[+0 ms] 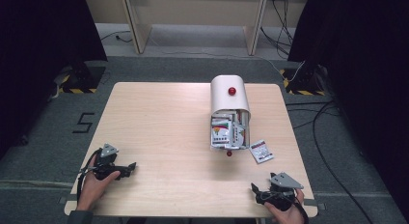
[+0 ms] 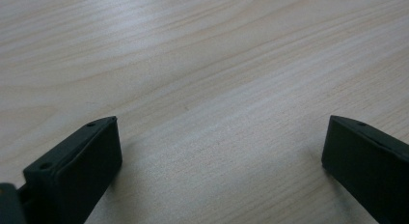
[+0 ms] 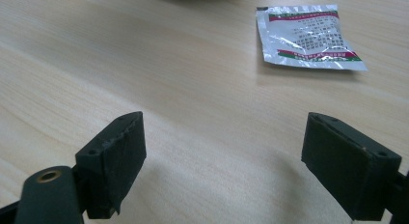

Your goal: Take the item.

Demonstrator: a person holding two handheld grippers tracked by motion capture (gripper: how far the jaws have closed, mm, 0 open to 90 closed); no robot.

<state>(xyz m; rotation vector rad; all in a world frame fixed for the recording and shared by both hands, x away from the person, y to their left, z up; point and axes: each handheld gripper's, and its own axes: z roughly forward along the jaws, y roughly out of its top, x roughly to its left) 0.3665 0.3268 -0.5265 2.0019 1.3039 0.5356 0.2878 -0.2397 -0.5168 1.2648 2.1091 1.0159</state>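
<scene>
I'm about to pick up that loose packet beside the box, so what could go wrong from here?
1. The packet lies flat on the table; the open right gripper may slide over the thin foil rather than pinch it.
2. It rests close to the open box, which is crammed with sachets; a push could knock them out.
3. The left gripper sits far off, likely unable to steady anything.

Light wood table (image 1: 159,132) is sitting on grey carpet (image 1: 193,69), with a black "5" marking (image 1: 83,122) lying on the floor off to the left. Dark curtains (image 1: 43,31) are hanging on both sides, yellow-black hazard tape (image 1: 77,90) is showing at their bases, and cables (image 1: 328,137) are trailing across the floor at right. Pale wooden furniture legs (image 1: 135,21) are standing at the back.
</scene>
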